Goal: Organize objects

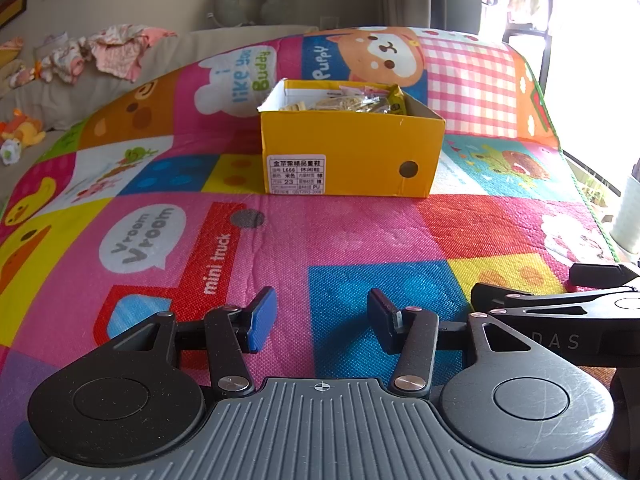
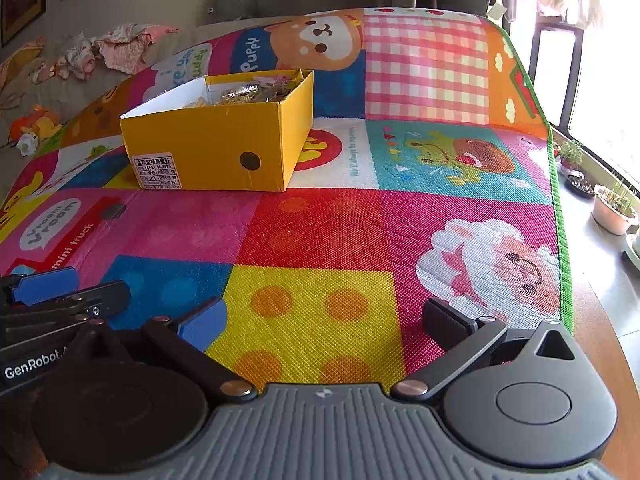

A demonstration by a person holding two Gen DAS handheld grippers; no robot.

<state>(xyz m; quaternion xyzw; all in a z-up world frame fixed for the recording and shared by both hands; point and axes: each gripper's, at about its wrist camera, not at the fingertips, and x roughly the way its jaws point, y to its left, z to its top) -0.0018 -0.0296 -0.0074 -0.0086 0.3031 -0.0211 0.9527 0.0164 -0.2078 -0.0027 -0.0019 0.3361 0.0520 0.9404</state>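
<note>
Mostly, what fills the box (image 1: 352,152) is hard to read — crinkled clear packets (image 1: 360,100) and pale bits heaped at its far end, their number impossible to count, with the near walls hiding whatever lies lower. One yellow box, lidless, stands on the mat (image 1: 320,232), well ahead of both grippers; a white label (image 1: 297,174) and a dark round hole (image 1: 408,169) mark its near side.

From the left wrist, the left gripper (image 1: 322,320) is partly open over a blue square, nothing between its blue pads; the right gripper is only a black edge cut off at the frame's right. The right wrist view shows the right gripper (image 2: 324,320) spread much wider, empty, above a yellow square with orange dots. It alone shows the sheep print (image 2: 496,272), the mat's green edge, the wooden desk (image 2: 608,340) rim beyond it, and potted plants (image 2: 614,204) by the window. Clothes (image 1: 100,52) and a plush toy (image 1: 22,130) lie blurred at far left in both views.
</note>
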